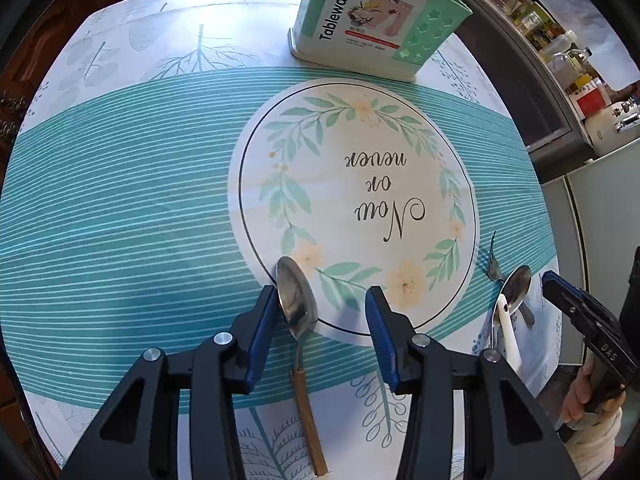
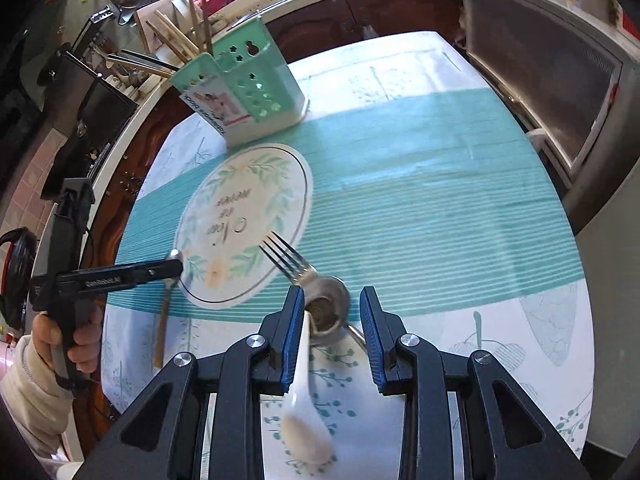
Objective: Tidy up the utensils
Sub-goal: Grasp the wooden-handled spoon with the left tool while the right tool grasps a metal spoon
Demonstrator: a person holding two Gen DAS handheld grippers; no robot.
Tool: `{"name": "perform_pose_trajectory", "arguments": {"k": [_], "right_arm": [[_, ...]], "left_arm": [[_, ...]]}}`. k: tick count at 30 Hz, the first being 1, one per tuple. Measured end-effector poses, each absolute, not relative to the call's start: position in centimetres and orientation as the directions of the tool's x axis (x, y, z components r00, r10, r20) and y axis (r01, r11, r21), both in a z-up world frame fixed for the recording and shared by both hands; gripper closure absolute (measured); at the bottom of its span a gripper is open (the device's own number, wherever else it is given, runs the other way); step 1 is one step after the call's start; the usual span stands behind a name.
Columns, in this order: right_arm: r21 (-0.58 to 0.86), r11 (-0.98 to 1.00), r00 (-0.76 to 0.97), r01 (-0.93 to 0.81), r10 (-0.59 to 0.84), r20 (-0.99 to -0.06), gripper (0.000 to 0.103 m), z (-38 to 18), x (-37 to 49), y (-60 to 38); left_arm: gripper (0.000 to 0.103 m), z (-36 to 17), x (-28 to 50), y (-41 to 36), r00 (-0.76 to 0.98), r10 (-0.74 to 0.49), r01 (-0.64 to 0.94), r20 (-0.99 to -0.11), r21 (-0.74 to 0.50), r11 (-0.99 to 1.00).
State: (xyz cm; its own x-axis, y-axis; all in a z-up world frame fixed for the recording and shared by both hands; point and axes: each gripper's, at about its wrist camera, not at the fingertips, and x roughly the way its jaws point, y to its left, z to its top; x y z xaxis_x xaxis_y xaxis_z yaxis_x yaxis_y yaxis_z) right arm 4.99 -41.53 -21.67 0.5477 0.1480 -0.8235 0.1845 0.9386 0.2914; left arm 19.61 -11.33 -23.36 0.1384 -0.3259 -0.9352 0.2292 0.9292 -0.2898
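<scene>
1. We judge the job to be partly done. In the right wrist view the green tableware holder stands upright at the far side of the table and already has several utensils in it: wooden sticks that look like chopsticks, plus some darker metal handles.

2. Four pieces are not yet in it, all lying flat on the cloth near us. A spoon with a wooden handle lies alone, its bowl resting on the edge of the round placemat.

3. Off to the side a small cluster waits: a fork, a metal spoon and a white ceramic spoon, touching or overlapping one another.

4. Our left hand-held gripper is tipped steeply down over the wooden-handled spoon. Its jaws stand apart with the spoon's bowl between them, close against one pad, but not clamped.

5. Our right hand-held gripper hangs over the cluster with its jaws apart and holds nothing. The white spoon's handle lies against one pad, and the metal spoon's bowl sits in the gap.

6. So what is left, as we read it: pick up each of the four pieces and drop it into the holder.
</scene>
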Motion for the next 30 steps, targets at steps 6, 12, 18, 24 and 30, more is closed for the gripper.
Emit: {"name": "perform_pose_trajectory", "arguments": {"k": [6, 12, 18, 24, 30], "right_arm": [[0.33, 0.929, 0.535, 0.169, 0.195, -0.822, 0.074, -24.1, 6.0, -42.0], [0.337, 0.933, 0.545, 0.127, 0.218, -0.81, 0.076, -24.8, 6.8, -41.1], [0.363, 0.925, 0.549, 0.112, 0.247, -0.798, 0.087, -25.1, 7.1, -40.7], [0.365, 0.925, 0.564, 0.104, 0.248, -0.788, 0.096, -24.9, 6.9, -40.1], [0.242, 0.968, 0.648, 0.064, 0.144, -0.747, 0.1, -22.3, 6.4, -38.3]], "left_arm": [[0.061, -23.6, 19.9, -12.0, 0.121, -0.337, 0.235, -0.934, -0.303, 0.924], [0.07, -24.0, 20.3, -12.3, 0.093, -0.356, 0.239, -0.93, -0.326, 0.915], [0.072, -24.1, 21.0, -12.1, 0.06, -0.367, 0.241, -0.928, -0.343, 0.908], [0.099, -24.4, 20.8, -13.0, 0.049, -0.335, 0.278, -0.941, -0.309, 0.909], [0.102, -22.9, 19.1, -14.7, 0.137, -0.3, 0.316, -0.944, -0.245, 0.916]]}}
